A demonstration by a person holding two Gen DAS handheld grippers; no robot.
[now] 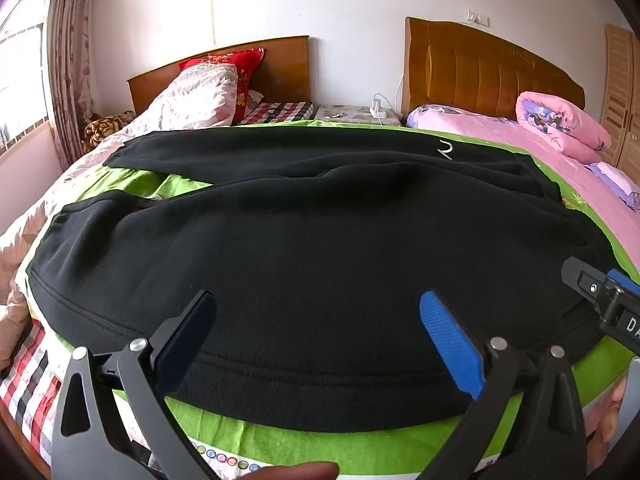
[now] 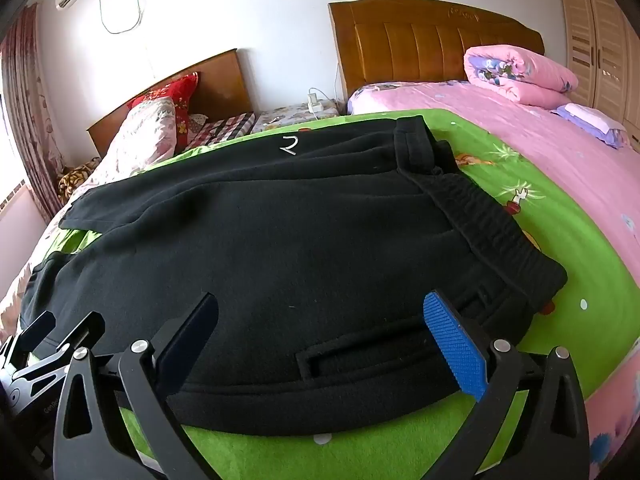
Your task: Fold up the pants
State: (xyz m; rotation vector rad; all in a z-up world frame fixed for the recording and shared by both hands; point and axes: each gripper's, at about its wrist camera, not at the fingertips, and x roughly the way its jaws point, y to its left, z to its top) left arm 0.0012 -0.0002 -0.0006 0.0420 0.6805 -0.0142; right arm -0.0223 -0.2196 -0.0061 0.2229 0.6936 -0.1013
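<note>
Black fleece pants (image 1: pixel 304 248) lie spread across a green sheet (image 1: pixel 360 440), both legs running to the left and the elastic waistband (image 2: pixel 484 216) at the right. A small white logo (image 2: pixel 289 145) marks the far leg. My left gripper (image 1: pixel 318 300) hovers open over the near leg's hem side, nothing between its blue pads. Over the near hip, by a pocket slit (image 2: pixel 360 354), my right gripper (image 2: pixel 320 302) stands open too. Each gripper shows at the edge of the other's view: the right gripper (image 1: pixel 600 296) and the left gripper (image 2: pixel 44 344).
The green sheet (image 2: pixel 560 248) covers a bed with pink bedding (image 2: pixel 540 128) at the right. Folded pink quilts (image 2: pixel 520 76), wooden headboards (image 1: pixel 488 64), red and floral pillows (image 1: pixel 208 88) stand behind. A wardrobe (image 2: pixel 596 36) is at far right, curtains (image 1: pixel 68 56) at left. Fingers (image 1: pixel 296 472) show below.
</note>
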